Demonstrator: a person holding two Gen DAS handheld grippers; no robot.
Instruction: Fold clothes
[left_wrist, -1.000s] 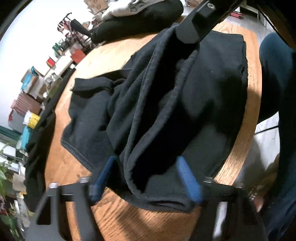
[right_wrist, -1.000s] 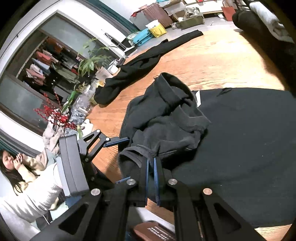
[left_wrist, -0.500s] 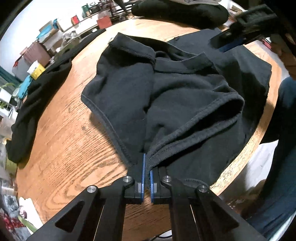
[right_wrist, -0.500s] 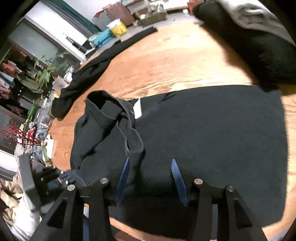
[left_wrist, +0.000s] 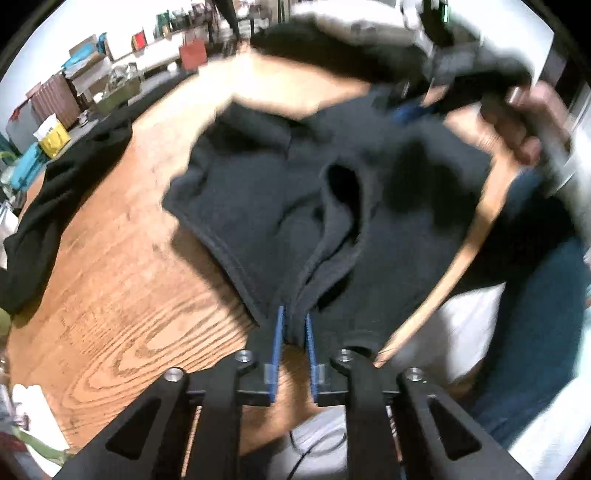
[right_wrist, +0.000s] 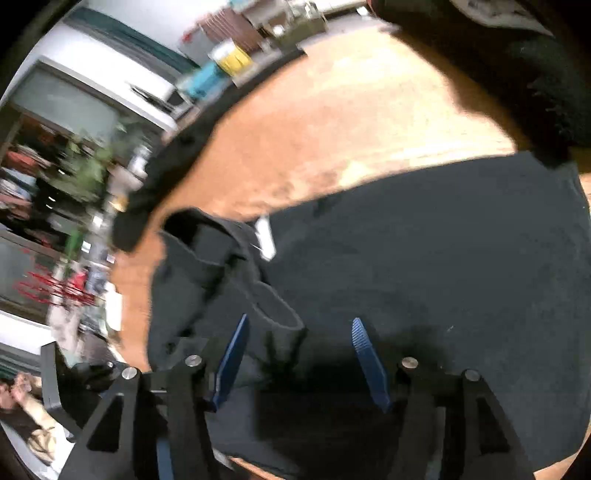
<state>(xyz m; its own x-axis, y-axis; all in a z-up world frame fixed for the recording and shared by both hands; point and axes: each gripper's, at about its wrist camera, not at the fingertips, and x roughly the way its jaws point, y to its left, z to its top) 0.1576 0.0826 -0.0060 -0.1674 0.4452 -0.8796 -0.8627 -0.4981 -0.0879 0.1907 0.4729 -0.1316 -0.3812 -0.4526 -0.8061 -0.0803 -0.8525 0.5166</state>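
Observation:
A black shirt (left_wrist: 258, 206) lies on the round wooden table (left_wrist: 110, 277), one side bunched up. My left gripper (left_wrist: 293, 332) has a gathered hem fold pinched between its blue pads and lifts it off the wood; its jaws are opening slightly. In the right wrist view the shirt (right_wrist: 424, 277) spreads flat, its white label (right_wrist: 266, 236) near the collar. My right gripper (right_wrist: 299, 354) hovers over the crumpled sleeve with its jaws opening wide and no pad pressing on cloth. In the blurred left wrist view it shows as the right gripper (left_wrist: 410, 107), held by a hand (left_wrist: 517, 129).
A long dark garment (left_wrist: 55, 192) lies along the table's left rim. A pile of dark and grey clothes (right_wrist: 517, 74) sits at the far side. A leg in blue jeans (left_wrist: 535, 332) stands beside the table edge (left_wrist: 443, 277). A seated person (right_wrist: 22, 406) is at lower left.
My left gripper shut on the shirt's hem and has since lifted it, pads now slightly apart. My right gripper let go of the bunched fabric, opened wide and moved over the shirt.

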